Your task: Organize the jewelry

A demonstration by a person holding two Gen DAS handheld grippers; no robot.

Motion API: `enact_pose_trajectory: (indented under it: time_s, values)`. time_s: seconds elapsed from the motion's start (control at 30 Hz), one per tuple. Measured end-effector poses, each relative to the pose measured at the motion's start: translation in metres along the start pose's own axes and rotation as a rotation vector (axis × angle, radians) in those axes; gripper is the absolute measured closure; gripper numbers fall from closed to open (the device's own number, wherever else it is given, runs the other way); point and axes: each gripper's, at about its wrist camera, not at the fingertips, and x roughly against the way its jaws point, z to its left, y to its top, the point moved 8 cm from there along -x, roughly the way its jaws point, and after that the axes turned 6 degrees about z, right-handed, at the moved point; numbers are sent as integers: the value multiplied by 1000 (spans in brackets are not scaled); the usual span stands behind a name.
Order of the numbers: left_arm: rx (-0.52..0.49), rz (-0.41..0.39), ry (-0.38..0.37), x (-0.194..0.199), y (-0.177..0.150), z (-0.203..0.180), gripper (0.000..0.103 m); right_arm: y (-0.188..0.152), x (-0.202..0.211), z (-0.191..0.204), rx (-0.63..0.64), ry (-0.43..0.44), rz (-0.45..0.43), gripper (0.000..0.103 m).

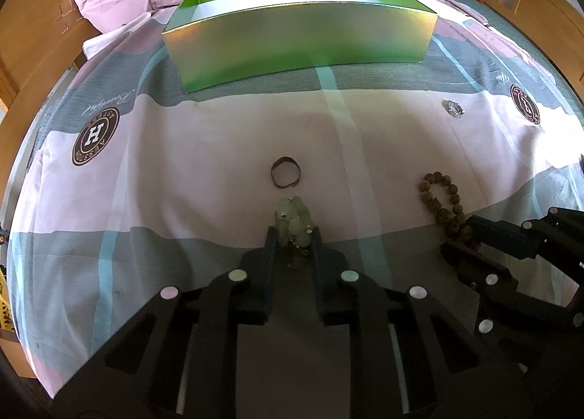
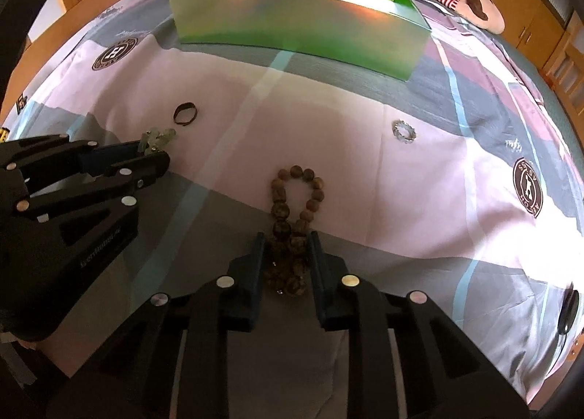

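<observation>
Left tongs [image 1: 294, 232] clamp pale green bracelet [image 1: 292, 216]; right tongs [image 2: 286, 240] clamp brown bead bracelet [image 2: 295, 196] (both on bedsheet [image 1: 219, 134])

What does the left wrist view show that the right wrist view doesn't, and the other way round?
Left wrist only: the left gripper head-on, its fingers pinching the pale green bracelet. Right wrist only: the right gripper head-on, closed on the brown bead bracelet. Both share the open green box, the dark ring, the small silver piece and the patterned bedsheet.

Green box [image 1: 299, 35]; brown beads [image 2: 292, 207]; pale-green bracelet [image 1: 294, 221]; pink-grey sheet [image 1: 219, 126].
</observation>
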Motion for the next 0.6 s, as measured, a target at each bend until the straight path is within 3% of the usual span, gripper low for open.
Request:
enact_pose_trajectory:
  time_s: [0.6]
  values:
    - [61, -65, -73, 38, 8, 13, 86, 15, 48, -37, -113, 55, -102, 80]
